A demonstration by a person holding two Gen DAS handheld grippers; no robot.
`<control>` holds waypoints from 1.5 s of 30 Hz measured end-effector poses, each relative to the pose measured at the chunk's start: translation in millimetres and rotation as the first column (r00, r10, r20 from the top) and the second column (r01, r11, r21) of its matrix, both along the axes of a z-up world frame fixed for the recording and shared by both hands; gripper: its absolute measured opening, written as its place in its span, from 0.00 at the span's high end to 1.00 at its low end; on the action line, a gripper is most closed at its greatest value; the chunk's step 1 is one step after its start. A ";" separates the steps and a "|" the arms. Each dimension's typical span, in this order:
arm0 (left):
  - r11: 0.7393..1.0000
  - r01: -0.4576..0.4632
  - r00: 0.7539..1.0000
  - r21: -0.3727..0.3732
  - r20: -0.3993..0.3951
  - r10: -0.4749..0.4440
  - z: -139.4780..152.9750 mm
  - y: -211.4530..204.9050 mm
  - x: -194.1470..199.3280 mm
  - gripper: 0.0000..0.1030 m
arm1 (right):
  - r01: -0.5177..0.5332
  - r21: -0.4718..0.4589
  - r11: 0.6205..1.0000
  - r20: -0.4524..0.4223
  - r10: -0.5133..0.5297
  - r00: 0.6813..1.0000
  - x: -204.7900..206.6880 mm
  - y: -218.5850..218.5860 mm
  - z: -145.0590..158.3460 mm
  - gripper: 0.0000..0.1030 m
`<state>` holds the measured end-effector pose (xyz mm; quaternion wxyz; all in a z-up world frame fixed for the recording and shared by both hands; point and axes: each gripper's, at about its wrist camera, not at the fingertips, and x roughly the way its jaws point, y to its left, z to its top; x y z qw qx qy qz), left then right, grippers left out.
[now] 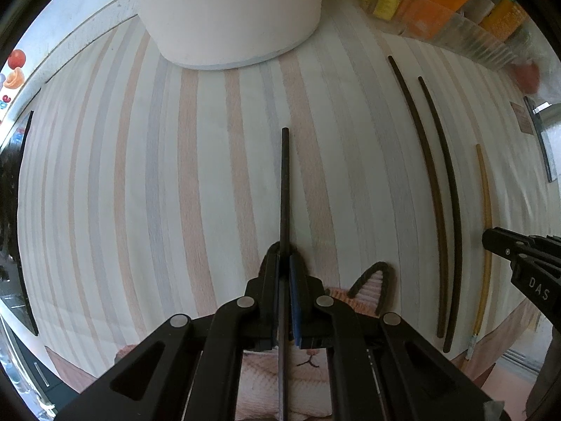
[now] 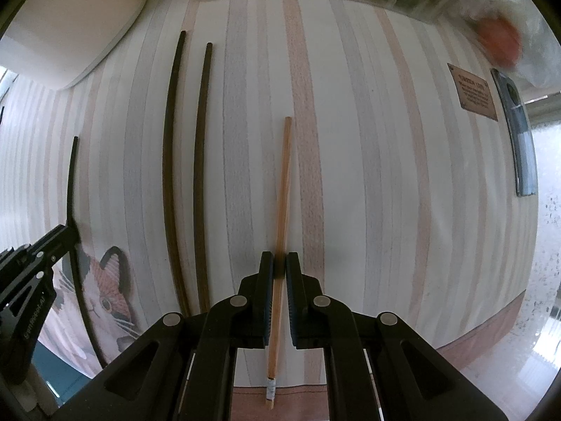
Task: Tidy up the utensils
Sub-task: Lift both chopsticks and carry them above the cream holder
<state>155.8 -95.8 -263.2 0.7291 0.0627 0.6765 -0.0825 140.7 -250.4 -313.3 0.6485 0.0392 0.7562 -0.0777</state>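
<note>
My left gripper [image 1: 284, 258] is shut on a black chopstick [image 1: 284, 189] that points forward over the striped cloth [image 1: 175, 175]. My right gripper [image 2: 279, 263] is shut on a light wooden chopstick [image 2: 283, 189] lying along the cloth [image 2: 368, 175]. Two dark brown chopsticks [image 2: 182, 161] lie side by side between the two grippers; they also show in the left wrist view [image 1: 438, 193]. The left gripper with the black chopstick [image 2: 72, 175] shows at the left edge of the right wrist view. The right gripper [image 1: 491, 242] and wooden chopstick [image 1: 485, 193] show at the right of the left wrist view.
A large white round container [image 1: 224, 10] stands at the back of the cloth. Clear boxes with orange and yellow packets [image 1: 438, 3] line the back right. A dark phone-like slab [image 2: 519, 133] and a brown label [image 2: 473, 91] lie at the right. A cat picture [image 2: 105, 291] marks the cloth's near edge.
</note>
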 end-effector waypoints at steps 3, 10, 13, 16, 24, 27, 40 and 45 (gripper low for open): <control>1.000 0.014 1.000 -0.010 0.028 -0.013 10.7 1.9 -3.2 0.97 | 0.025 0.014 1.000 0.025 -0.026 0.999 -4.1 -3.4 1.7 0.93; 0.997 0.035 0.991 -0.064 0.128 -0.026 57.7 9.1 -6.7 0.97 | 0.057 0.061 0.996 0.104 -0.063 0.993 -15.0 -11.3 26.3 0.93; 0.996 0.040 0.984 -0.084 0.179 -0.024 81.7 15.2 -8.5 0.97 | 0.044 0.062 0.997 0.154 -0.053 0.987 -15.5 -10.1 44.4 0.93; 0.994 0.045 0.972 -0.102 0.235 -0.020 106.2 21.0 -11.4 0.97 | 0.034 0.069 0.997 0.206 -0.048 0.977 -14.7 -9.2 65.4 0.93; 0.989 0.072 0.915 -0.127 0.404 -0.015 171.5 29.0 -1.9 0.98 | -0.013 0.066 0.998 0.379 -0.013 0.925 1.8 -0.6 130.2 0.93; 0.987 0.083 0.892 -0.135 0.453 -0.013 192.6 27.5 4.1 0.98 | -0.026 0.056 0.998 0.434 -0.001 0.901 15.2 7.9 149.6 0.93; 0.965 0.144 0.803 -0.220 0.596 0.015 286.5 8.3 36.9 0.98 | -0.030 0.067 0.997 0.622 -0.018 0.782 66.7 22.1 243.2 0.93; 0.953 0.166 0.770 -0.253 0.638 0.036 328.6 10.9 53.1 0.98 | -0.031 0.080 0.996 0.688 -0.032 0.725 86.8 24.3 280.8 0.93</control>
